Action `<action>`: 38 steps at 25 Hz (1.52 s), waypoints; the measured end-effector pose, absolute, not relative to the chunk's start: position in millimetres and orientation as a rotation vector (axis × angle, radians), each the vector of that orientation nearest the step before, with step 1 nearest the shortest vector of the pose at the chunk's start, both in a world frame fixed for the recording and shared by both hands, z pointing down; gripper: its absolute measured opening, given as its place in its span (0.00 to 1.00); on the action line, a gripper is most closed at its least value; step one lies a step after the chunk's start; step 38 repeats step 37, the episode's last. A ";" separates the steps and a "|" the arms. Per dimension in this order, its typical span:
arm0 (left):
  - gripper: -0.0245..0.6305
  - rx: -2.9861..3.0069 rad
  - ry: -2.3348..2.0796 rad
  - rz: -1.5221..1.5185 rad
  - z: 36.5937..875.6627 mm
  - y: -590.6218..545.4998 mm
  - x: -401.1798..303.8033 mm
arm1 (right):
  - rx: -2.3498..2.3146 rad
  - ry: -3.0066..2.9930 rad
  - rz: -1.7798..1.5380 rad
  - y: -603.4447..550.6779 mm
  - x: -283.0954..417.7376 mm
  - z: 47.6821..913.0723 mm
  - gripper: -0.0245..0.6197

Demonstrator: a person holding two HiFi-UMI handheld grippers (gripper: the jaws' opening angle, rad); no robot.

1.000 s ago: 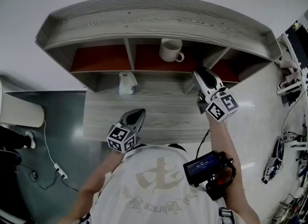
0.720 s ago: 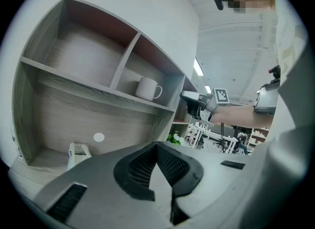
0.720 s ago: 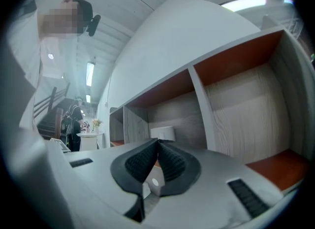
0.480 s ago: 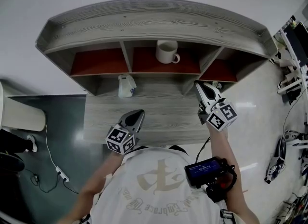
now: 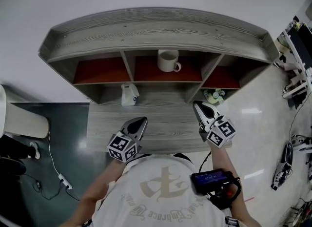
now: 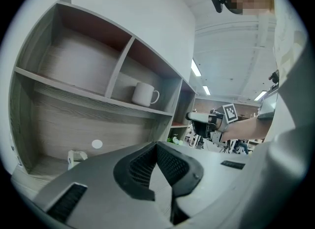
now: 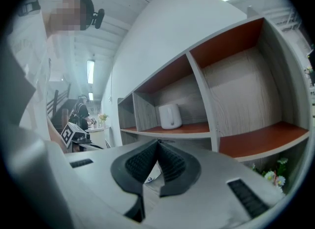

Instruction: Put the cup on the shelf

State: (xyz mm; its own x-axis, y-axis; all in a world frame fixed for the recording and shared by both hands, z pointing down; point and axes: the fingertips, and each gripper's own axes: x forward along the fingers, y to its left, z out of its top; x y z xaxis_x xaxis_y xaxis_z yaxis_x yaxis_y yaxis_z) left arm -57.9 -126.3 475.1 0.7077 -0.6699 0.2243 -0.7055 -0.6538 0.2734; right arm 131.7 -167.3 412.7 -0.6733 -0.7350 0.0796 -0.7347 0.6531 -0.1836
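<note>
Cup (image 5: 168,60) upright in shelf's (image 5: 146,28) middle bay — flowers (image 5: 214,95), perhaps, lower right

In the head view the person's torso (image 5: 163,192) covers the near edge of the desk (image 5: 161,118), and both forearms run off the bottom edge. A small white object (image 5: 128,94) under the shelf (image 5: 156,28) is too small to identify. In the left gripper view, the body of the left gripper (image 6: 156,144) hides its lower part. The flowers (image 5: 214,95) sit partly behind the shelf's right upright, and in the right gripper view the right gripper (image 7: 157,142) covers their base. There, the cup (image 7: 170,116) shows its handle too faintly to place. The screen (image 5: 209,178) on the right forearm is too small to read. Equipment (image 5: 295,45) is cut off at the right edge.
</note>
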 end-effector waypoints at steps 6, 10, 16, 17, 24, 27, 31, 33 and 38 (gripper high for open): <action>0.04 2.582 -1.068 0.148 471.3 -127.9 -54.2 | -1.262 2.864 -0.371 -151.7 128.1 434.9 0.04; 0.04 2.580 -1.063 0.156 470.0 -126.9 -53.0 | -1.259 2.878 -0.406 -142.3 127.0 445.5 0.04; 0.04 2.578 -1.060 0.165 468.5 -132.2 -52.1 | -1.258 2.888 -0.419 -144.7 129.1 452.6 0.04; 0.04 2.578 -1.065 0.164 468.3 -133.9 -52.5 | -1.251 2.892 -0.421 -146.3 127.8 453.1 0.04; 0.04 2.569 -1.088 0.146 468.7 -140.6 -50.2 | -1.219 2.919 -0.423 -152.7 124.1 455.3 0.04; 0.04 2.564 -1.103 0.139 469.7 -142.7 -50.0 | -1.208 2.927 -0.426 -154.0 125.0 456.4 0.04; 0.04 2.558 -1.112 0.134 472.3 -144.7 -49.2 | -1.207 2.924 -0.430 -155.6 126.6 458.2 0.04; 0.04 2.556 -1.111 0.134 473.7 -145.0 -48.1 | -1.209 2.927 -0.433 -155.8 127.3 459.6 0.04; 0.04 2.548 -1.106 0.134 476.1 -144.5 -47.5 | -1.216 2.927 -0.456 -153.8 126.2 464.2 0.04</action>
